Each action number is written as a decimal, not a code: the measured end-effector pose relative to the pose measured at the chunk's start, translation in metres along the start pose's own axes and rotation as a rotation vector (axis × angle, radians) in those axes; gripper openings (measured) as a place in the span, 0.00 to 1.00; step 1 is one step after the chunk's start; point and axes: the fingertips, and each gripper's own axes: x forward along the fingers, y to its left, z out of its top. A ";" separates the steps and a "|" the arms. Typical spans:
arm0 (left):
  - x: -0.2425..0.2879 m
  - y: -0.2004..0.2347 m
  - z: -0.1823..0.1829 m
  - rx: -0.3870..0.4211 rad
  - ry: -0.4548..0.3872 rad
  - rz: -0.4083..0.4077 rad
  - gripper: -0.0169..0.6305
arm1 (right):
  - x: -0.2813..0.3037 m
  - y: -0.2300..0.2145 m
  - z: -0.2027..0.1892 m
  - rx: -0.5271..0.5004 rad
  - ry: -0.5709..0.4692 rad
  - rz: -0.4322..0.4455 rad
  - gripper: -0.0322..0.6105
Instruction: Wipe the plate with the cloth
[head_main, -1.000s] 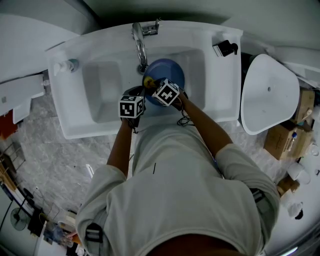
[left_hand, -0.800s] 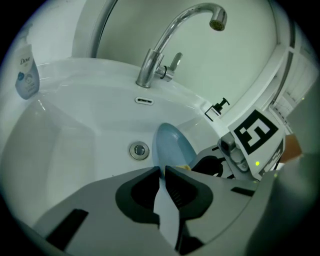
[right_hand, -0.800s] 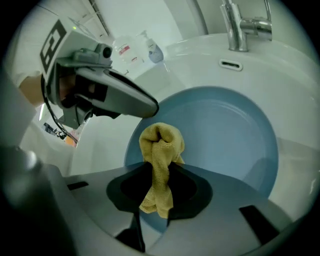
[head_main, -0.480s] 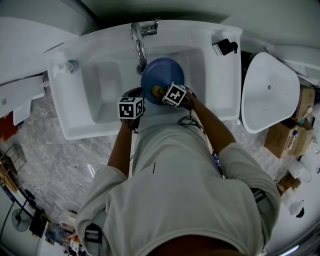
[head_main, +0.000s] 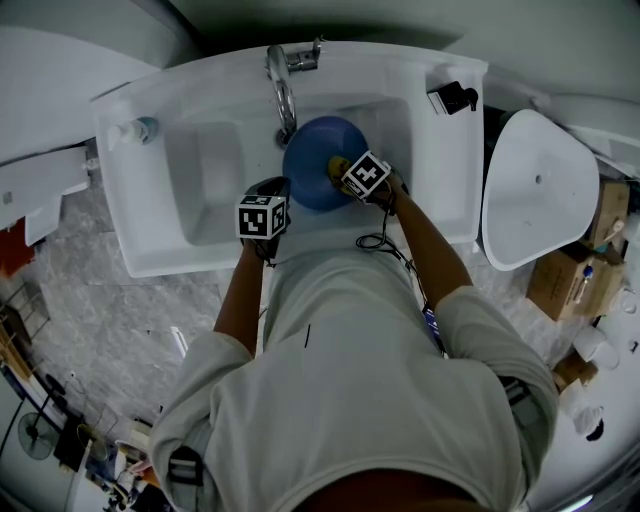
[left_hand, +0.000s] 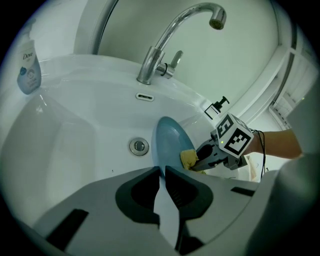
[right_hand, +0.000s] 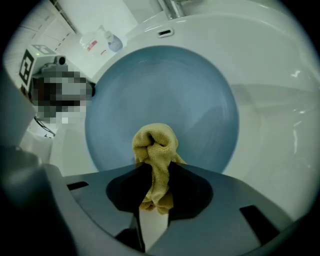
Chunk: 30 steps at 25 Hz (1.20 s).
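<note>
The plate (head_main: 315, 160) stands tilted on edge in the sink (head_main: 200, 170), under the faucet (head_main: 283, 95). Your left gripper (left_hand: 162, 172) has its jaws pinched on the near rim. Your right gripper (right_hand: 155, 172) reaches in from the right, jaws clamped on the cloth (right_hand: 155, 145), which lies against the plate's face near its lower edge. The basin left of the plate is open. Over the last second the cloth slid rightward; the left gripper stayed put.

The pale grey short-sleeved T-shirt (head_main: 350, 390) has plain sleeves. The left tool (left_hand: 163, 171) and right tool (right_hand: 156, 172) are dark grey, each with a black-and-white marker cube (head_main: 262, 214). A thin black cable (head_main: 372, 241) runs along the right forearm.
</note>
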 end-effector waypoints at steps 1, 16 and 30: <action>0.000 0.000 -0.001 0.000 0.002 0.000 0.10 | 0.000 -0.006 0.000 0.019 0.000 -0.018 0.19; 0.002 0.005 -0.001 -0.011 0.011 0.016 0.11 | -0.013 -0.053 0.048 0.325 -0.127 -0.143 0.19; 0.008 0.025 -0.008 -0.082 0.018 0.029 0.11 | -0.004 0.053 0.089 0.197 -0.227 0.092 0.19</action>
